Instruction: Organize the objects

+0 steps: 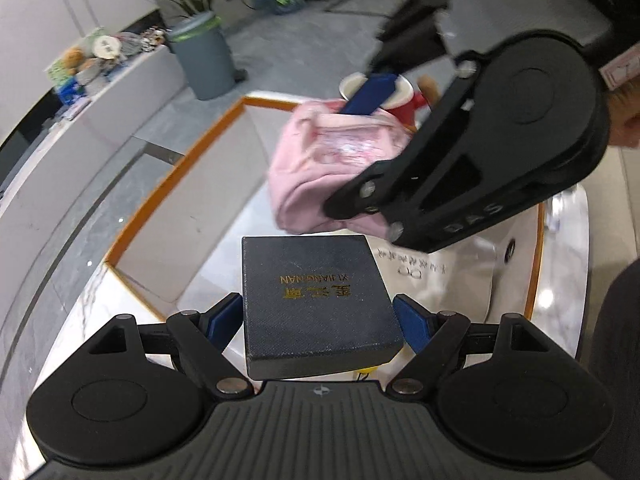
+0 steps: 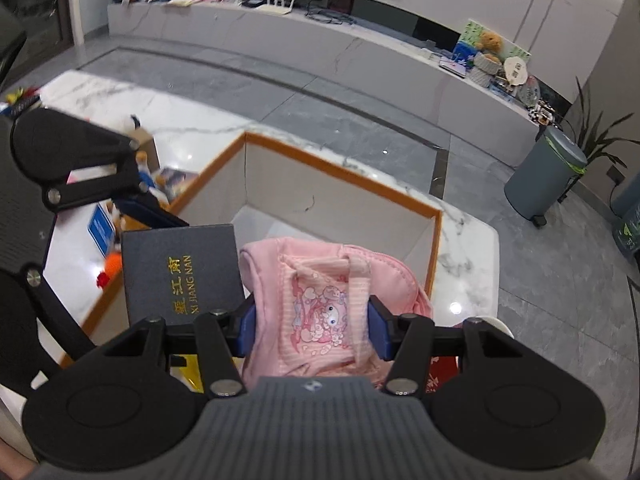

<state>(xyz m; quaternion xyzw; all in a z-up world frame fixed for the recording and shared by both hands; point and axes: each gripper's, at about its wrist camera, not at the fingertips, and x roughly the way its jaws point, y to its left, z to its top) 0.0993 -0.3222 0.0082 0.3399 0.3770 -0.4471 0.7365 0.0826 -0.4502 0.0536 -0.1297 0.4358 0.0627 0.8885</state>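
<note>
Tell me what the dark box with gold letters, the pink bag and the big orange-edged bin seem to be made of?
The dark box looks like rigid card wrapped in fine-grained, matte textured paper or cloth, with gold foil lettering. The pink bag is soft fabric: it sags, and shows stitched seams and a printed cartoon panel. The orange-edged bin has thin, flat white walls with orange rim trim, perhaps board or plastic; I cannot tell which.
</note>
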